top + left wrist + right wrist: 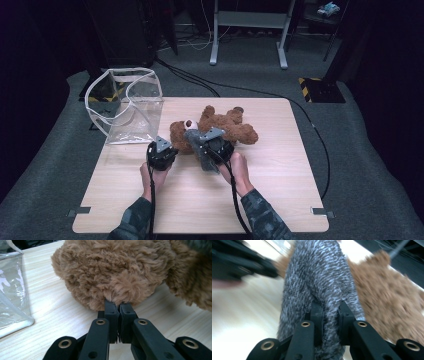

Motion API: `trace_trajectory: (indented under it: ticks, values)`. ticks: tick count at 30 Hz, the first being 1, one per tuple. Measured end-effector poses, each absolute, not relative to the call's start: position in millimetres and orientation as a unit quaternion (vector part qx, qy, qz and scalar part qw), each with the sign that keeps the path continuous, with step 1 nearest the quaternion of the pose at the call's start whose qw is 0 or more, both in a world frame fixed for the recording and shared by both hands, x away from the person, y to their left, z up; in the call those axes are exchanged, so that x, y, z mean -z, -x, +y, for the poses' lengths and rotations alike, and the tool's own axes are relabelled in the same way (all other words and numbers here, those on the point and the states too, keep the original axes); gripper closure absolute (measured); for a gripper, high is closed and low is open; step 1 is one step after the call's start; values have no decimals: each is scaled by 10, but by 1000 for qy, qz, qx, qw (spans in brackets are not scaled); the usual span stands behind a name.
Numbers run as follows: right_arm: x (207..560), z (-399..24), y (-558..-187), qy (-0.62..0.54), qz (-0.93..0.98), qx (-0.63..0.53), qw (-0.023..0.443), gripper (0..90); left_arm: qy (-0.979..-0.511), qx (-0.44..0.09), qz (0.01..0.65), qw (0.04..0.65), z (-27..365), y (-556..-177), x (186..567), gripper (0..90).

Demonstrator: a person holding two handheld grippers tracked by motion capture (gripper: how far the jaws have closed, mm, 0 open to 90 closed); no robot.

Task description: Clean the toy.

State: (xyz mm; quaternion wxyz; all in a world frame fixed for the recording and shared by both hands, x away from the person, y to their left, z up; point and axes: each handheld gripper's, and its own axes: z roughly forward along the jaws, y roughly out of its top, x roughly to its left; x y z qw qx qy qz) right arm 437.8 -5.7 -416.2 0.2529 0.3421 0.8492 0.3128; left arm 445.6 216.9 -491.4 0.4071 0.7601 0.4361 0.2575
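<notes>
Left gripper [119,305]: jaws clenched nearly together, pinching a tuft of fur on the brown teddy bear [117,270]. Tips buried in the pile at the bear's rounded lower edge, right at the surface [57,315]. Bear directly ahead of the jaws, touching them; more brown fur off to the right of the tips. Clear plastic bag [12,295] to the left of the jaws, apart from them, resting on the surface with its white-trimmed edge nearest.

Right gripper [329,311]: jaws grasping a grey plush cloth [319,277], fabric bunched between the pads and rising straight up ahead of the tips. Brown fur just to the right of the grey cloth, touching or nearly so; blurred, cannot tell which. Blurred black shape at upper left of the right gripper view, likely the other gripper.

From the high view: left gripper [161,152] sits at the near-left end of the bear [220,127], tips against it. Right gripper [216,146] just beside it on the right, over the bear's middle, with the grey cloth [202,150] hanging from under it toward the person. Both grippers close together, hands [240,172] behind them, forearms in patterned sleeves. Bear lies flat beyond both grippers, limbs spread. Bag [125,105] stands open beyond and left of the left gripper, at the surface's far-left corner, near the bear but not clearly touching.
</notes>
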Motion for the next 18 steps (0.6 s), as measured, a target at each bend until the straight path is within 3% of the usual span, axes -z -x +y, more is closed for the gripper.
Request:
trace_trajectory:
  ticks: [9,18]
  values:
    - [4360,-622,-4590,-430,816,-290,256,790,-758,-252,432,418,2157,-4458,4909,873]
    - [4067,-681,-4505,-418,810,-343,227,790,-763,-251,425,417,2143,-4464,4872,873]
